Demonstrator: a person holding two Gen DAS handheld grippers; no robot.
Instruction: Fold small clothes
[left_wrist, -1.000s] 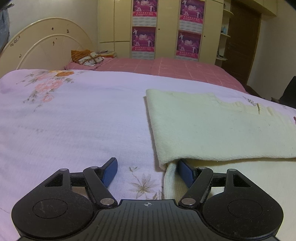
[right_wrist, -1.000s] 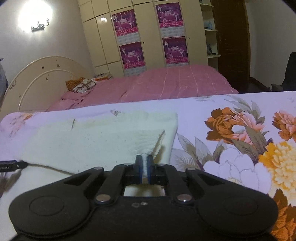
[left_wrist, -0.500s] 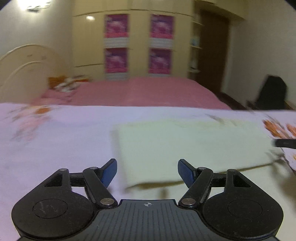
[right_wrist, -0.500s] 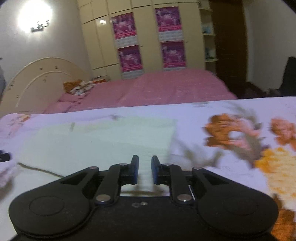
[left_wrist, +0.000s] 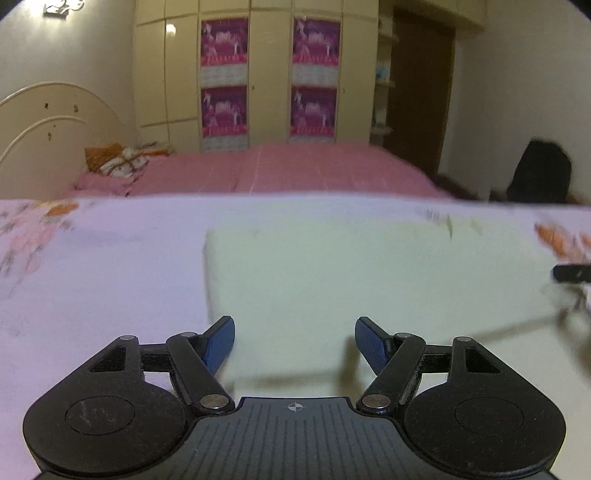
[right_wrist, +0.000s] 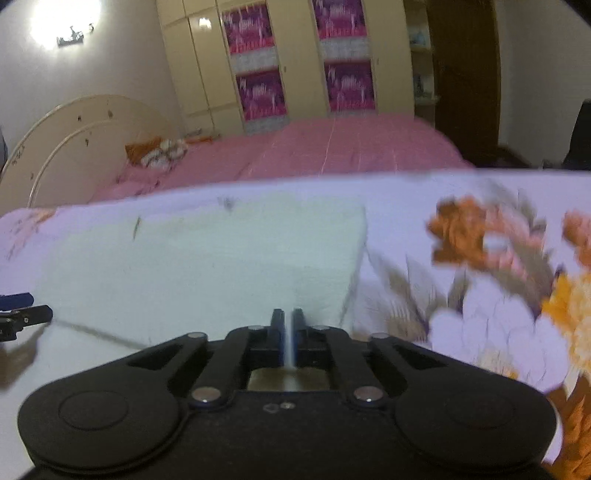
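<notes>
Our left gripper (left_wrist: 294, 341) jaws stand wide and empty over the near left corner of the pale cream folded knit cloth (left_wrist: 369, 280) on the floral bedspread (left_wrist: 92, 295); our right gripper (right_wrist: 289, 325) jaws, narrow, are opening with nothing visibly between them. We should flatten the fold before regripping.

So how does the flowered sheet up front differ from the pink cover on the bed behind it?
The flowered sheet is pale lilac with large orange and white blooms; the pink cover is plain pink with faint grid lines. The flowered sheet carries a folded cream cloth; the pink cover has only an orange and white bundle near the headboard. Both lie spread out smooth.
</notes>
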